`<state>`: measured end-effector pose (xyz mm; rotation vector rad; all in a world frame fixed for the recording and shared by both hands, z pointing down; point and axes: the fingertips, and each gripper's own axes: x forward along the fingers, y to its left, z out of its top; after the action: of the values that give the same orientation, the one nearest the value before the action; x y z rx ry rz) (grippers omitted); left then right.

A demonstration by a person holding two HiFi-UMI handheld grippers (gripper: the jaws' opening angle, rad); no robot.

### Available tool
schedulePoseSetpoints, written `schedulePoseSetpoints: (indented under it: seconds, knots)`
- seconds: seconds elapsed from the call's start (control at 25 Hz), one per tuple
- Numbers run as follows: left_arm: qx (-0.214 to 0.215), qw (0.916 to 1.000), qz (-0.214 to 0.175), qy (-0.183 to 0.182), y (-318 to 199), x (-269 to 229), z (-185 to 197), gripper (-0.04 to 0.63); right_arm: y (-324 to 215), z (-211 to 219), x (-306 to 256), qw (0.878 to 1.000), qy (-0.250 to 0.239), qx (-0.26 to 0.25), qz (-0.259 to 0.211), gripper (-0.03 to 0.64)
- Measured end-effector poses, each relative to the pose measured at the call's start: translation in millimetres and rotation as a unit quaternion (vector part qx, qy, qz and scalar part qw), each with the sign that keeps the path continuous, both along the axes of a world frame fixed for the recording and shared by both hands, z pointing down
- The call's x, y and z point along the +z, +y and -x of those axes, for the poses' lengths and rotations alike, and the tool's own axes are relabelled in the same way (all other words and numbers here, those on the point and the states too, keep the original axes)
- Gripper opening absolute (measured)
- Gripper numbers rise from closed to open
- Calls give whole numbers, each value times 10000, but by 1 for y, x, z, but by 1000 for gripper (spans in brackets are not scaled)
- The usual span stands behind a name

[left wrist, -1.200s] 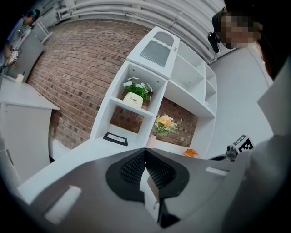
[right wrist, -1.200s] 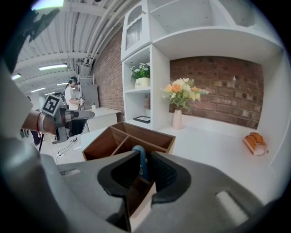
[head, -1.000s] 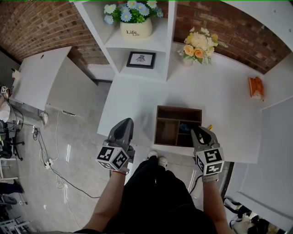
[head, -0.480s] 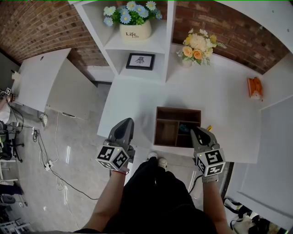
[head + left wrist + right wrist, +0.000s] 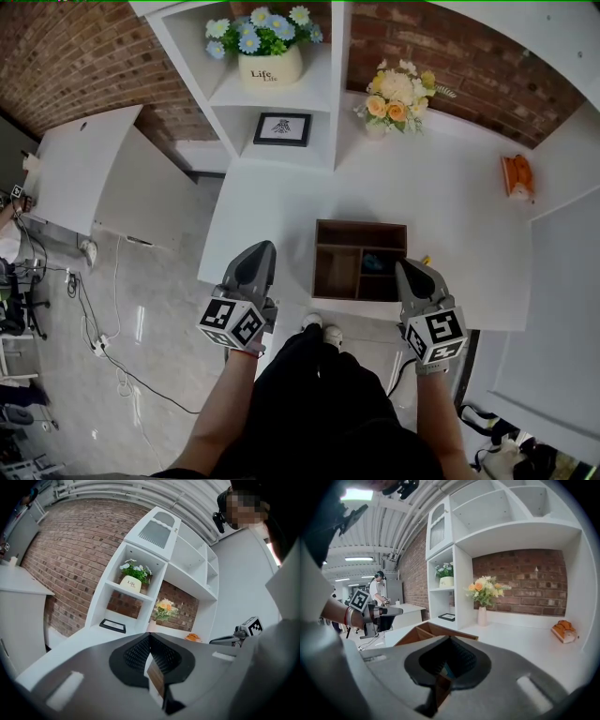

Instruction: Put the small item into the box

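Head view has the person standing at the near edge of the table [image 5: 281,211], with one gripper on either side of the box [image 5: 317,261]. The left gripper [image 5: 257,253] hangs well left of the box. In the left gripper view its fingers [image 5: 135,652] meet at the tips and hold nothing. Only white table and a strip of brown wood show through the gap below them.

The right gripper [image 5: 412,273] sits just off the box's near right corner. A second ago its tip overlapped that corner, and now it has drawn back clear of the rim. In the right gripper view its fingers [image 5: 462,656] are also closed tip to tip and empty. A bit of box wall and a teal patch show through the gap.

That patch matches the item [image 5: 372,262], which lies inside the box in a small compartment on the right half. In the head view it is now uncovered. A yellow speck [image 5: 427,260] lies by the box's right wall and is too small to identify.

Beyond the box stand a vase [image 5: 394,94] and, far to the right, an orange thing [image 5: 517,176].

With the item in and the right gripper backing off empty, the task looks finished, unless the speck is also meant to go in.
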<state>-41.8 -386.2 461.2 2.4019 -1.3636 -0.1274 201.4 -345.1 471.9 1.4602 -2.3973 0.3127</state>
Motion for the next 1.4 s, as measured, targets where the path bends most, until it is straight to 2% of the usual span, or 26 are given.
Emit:
schedulePoseSetpoints:
  seconds: [0.44,1.4]
  knots:
    - [84,9998,-167,-43,-1,-12,-8,3,1,-7,-25,9989,-165,41,-437,3]
    - [161,9983,-565,-25,-1,-44,-13,3,7,-14,-66,9941,-278,179,-1032,2]
